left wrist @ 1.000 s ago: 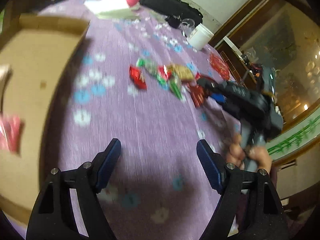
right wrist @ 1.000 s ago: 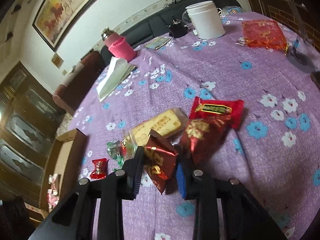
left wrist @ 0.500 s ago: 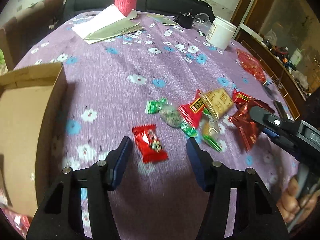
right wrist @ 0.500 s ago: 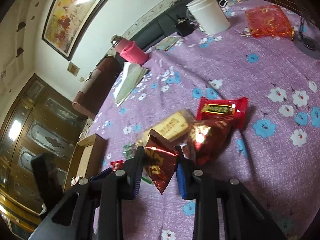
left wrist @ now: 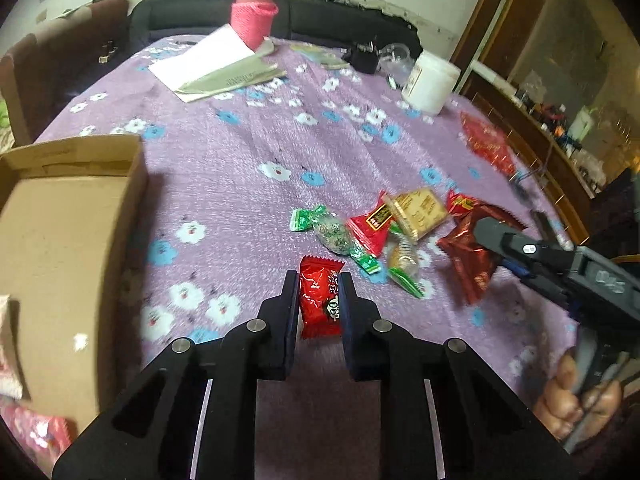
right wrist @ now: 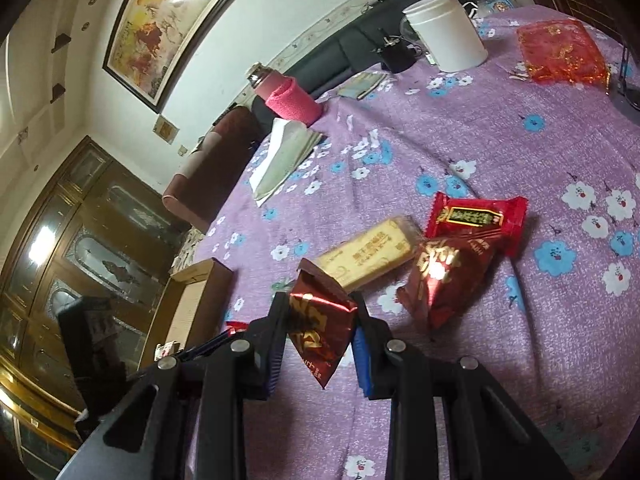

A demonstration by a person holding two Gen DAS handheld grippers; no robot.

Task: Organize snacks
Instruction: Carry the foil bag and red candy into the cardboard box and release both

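- Surface: a table under a purple cloth printed with white and blue flowers (left wrist: 240, 168); a dark sofa and a white wall stand behind it.
- Far left: an open brown cardboard box (left wrist: 60, 248) sits at the table's edge, with pink-and-white packets partly visible in its near corner.
- Back of table, left to right: folded white and grey papers (left wrist: 216, 68), a pink bottle in a knitted sleeve (left wrist: 254, 20), a white lidded plastic jar (left wrist: 430, 82), a flat red-and-gold foil packet (left wrist: 486, 146).
- Left gripper (left wrist: 320, 286): jaws have just been closing and now clamp a small bright red wrapped candy (left wrist: 320, 300) by its two sides; the candy is low over the cloth, just right of the box.
- Centre-right: a loose cluster of snacks lies on the cloth, namely a green-ended clear candy (left wrist: 332, 232), a yellow biscuit bar in clear wrap (right wrist: 372, 256), a red packet with a black label (right wrist: 474, 218) and a dark red foil pouch (right wrist: 448, 280), overlapping one another.
- Right gripper (right wrist: 320, 322): jaws pinch a second dark red foil triangular pouch (right wrist: 320, 324), held just beside the cluster; whether it touches the cloth cannot be told.
- Far right: a person's hand (left wrist: 576, 404) grips the right gripper's handle.
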